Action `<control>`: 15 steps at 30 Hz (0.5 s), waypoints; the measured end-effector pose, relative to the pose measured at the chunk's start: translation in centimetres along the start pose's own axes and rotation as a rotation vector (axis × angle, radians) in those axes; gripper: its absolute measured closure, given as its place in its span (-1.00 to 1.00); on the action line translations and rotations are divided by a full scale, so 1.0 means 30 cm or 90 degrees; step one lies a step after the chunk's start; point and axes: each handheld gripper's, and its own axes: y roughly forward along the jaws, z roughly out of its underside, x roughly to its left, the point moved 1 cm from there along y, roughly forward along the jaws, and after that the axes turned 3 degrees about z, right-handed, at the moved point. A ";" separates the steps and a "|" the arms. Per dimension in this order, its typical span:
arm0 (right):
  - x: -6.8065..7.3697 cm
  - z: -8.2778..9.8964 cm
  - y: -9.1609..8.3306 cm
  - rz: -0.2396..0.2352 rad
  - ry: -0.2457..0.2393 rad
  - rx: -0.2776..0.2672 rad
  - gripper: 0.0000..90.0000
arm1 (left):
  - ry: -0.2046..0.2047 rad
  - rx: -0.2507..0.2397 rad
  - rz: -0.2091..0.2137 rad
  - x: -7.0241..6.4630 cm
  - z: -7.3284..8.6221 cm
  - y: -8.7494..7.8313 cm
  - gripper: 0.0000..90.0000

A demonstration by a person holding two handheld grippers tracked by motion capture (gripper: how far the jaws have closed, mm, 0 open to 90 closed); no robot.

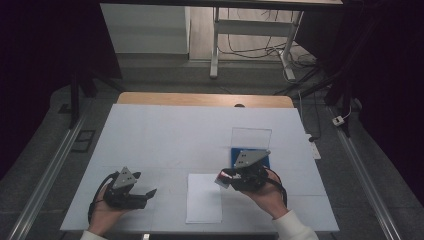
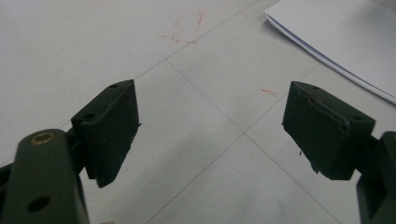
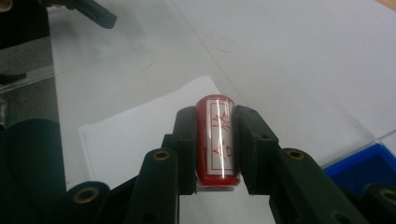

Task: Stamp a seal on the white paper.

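My right gripper (image 3: 215,135) is shut on a red stamp (image 3: 217,140) with a silvery face bearing red characters; it hangs over the right edge of a white sheet of paper (image 3: 140,126). In the high view the right gripper (image 1: 226,179) holds the stamp (image 1: 223,177) just right of the paper (image 1: 204,197) and in front of a blue ink pad (image 1: 265,161) with its clear lid (image 1: 251,136) standing up. My left gripper (image 1: 148,194) rests low at the table's front left, open, its pads (image 2: 112,130) wide apart over bare table. The paper's corner (image 2: 341,37) lies ahead of it.
A white cover (image 1: 165,135) lies over the wooden table (image 1: 200,99). Faint red marks (image 2: 187,25) stain the cover. A desk frame with cables (image 1: 250,45) stands on the floor beyond the table. Metal rails (image 1: 45,175) run along both sides.
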 end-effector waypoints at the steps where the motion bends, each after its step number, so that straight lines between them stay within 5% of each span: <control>1: 0.006 -0.002 0.003 -0.002 -0.003 0.002 0.55 | 0.000 0.000 0.000 0.000 0.000 0.000 -0.58; 15: 0.100 -0.021 0.094 -0.037 -0.048 0.031 0.55 | 0.003 0.001 0.001 -0.002 0.000 0.002 -0.58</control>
